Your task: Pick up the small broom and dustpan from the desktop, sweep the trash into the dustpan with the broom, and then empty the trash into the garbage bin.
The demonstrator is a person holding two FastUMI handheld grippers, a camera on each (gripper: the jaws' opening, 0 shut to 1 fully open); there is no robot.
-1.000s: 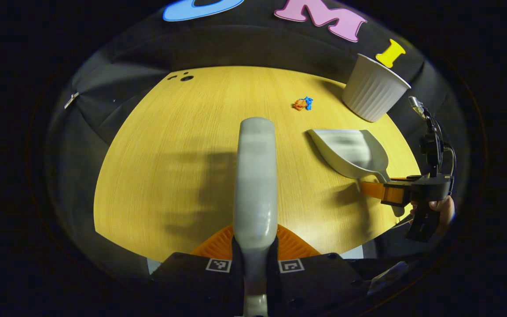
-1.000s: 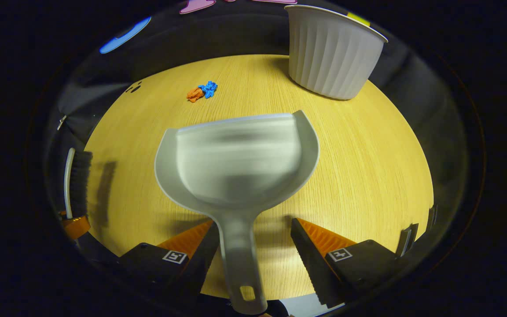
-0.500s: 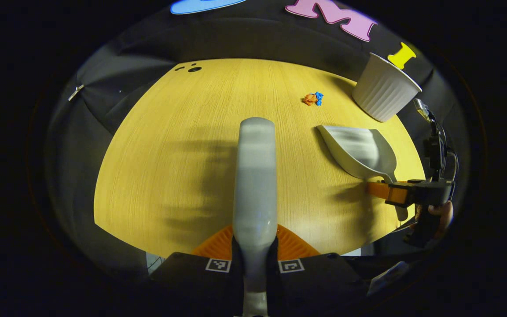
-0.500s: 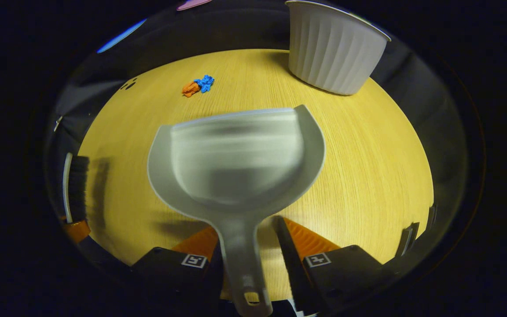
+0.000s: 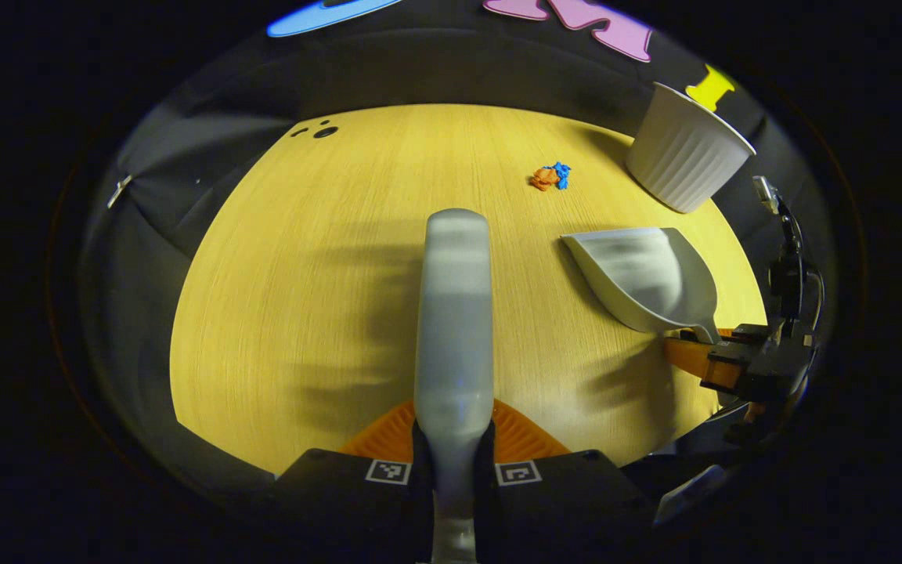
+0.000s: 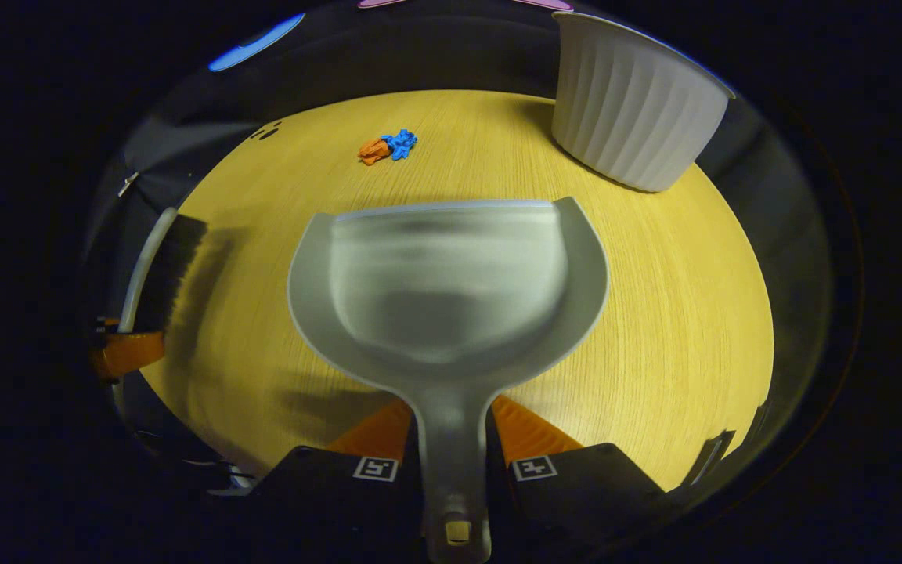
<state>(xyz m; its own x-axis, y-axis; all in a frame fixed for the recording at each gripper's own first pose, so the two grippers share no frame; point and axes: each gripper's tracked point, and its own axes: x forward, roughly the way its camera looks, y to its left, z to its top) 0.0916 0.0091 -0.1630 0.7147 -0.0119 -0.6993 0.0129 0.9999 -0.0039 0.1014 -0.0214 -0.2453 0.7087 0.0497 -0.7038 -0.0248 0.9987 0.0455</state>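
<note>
Now both tools are gripped: left gripper (image 5: 453,450) clamped on the broom (image 5: 452,313) handle, right gripper (image 6: 451,450) clamped on the dustpan (image 6: 451,290) handle. Trash (image 6: 387,146), an orange + blue crumple, sits on the desktop (image 6: 654,313) at approx 11 o'clock from the pan lip, well apart. Risks, imo: pan lip held off the wood lets bits slide under; a hard broom flick could scatter them. Garbage bin (image 6: 635,102) stands at 1 o'clock, near the pan; a wide swing could knock it. Path to the trash looks clear.
</note>
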